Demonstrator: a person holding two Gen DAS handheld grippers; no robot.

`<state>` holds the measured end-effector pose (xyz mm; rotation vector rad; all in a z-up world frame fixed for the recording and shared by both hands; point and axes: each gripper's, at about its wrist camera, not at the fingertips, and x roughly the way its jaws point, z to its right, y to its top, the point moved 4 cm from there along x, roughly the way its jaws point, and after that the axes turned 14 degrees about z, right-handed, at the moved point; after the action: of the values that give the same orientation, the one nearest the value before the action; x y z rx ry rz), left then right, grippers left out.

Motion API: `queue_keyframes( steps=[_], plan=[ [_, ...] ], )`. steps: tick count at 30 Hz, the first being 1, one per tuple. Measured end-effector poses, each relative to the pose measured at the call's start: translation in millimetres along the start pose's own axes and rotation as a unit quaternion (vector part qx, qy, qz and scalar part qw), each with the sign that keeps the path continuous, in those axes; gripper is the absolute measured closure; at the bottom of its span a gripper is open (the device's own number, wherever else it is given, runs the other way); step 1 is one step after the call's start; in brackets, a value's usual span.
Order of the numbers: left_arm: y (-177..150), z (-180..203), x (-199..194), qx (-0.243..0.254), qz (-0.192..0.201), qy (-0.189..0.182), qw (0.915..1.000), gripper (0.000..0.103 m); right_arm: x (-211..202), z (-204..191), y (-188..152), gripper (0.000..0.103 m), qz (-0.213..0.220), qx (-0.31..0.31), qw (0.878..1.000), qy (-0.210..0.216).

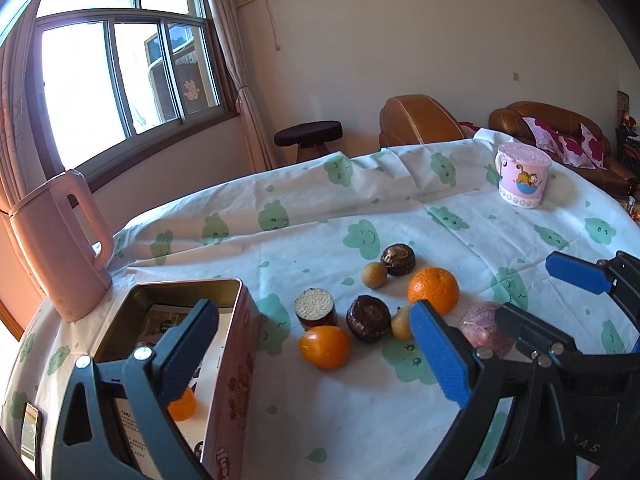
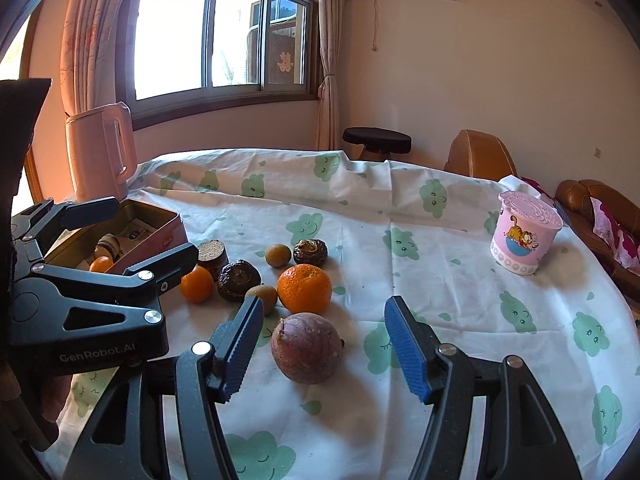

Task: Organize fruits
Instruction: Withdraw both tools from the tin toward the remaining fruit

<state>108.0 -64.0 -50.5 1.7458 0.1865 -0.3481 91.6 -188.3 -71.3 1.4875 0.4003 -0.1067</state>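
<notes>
Here the right gripper [image 2: 324, 344] stands open around the purple passion fruit [image 2: 307, 347], while the left gripper [image 1: 316, 344], also open, hovers over the tin box [image 1: 236, 360].

Readable: "GenRobot.AI" in pale letters on black body of left gripper [image 2: 132, 236]. Other print too blurred.

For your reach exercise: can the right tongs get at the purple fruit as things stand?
Probably yes. The right tongs stand open with the purple fruit lying between the fingers on the tablecloth; nothing blocks the way, and the big orange sits just behind it.
</notes>
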Motion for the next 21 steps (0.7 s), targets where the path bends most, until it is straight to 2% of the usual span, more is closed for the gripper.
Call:
queue_keyframes(
  steps=[15,21],
  plan=[
    [-2.1,10.9,4.3,0.006,-0.005,-0.005,1.0,0.004,-1.5,13.9,-3.8,0.038,-0.006,0.006,1.0,-0.014],
    [-15.6,8.9,3.4,-0.008,-0.016,-0.008,0.9998,0.004,1.6,17.2,-8.9,0.038,-0.019,0.005,1.0,-0.023]
  ],
)
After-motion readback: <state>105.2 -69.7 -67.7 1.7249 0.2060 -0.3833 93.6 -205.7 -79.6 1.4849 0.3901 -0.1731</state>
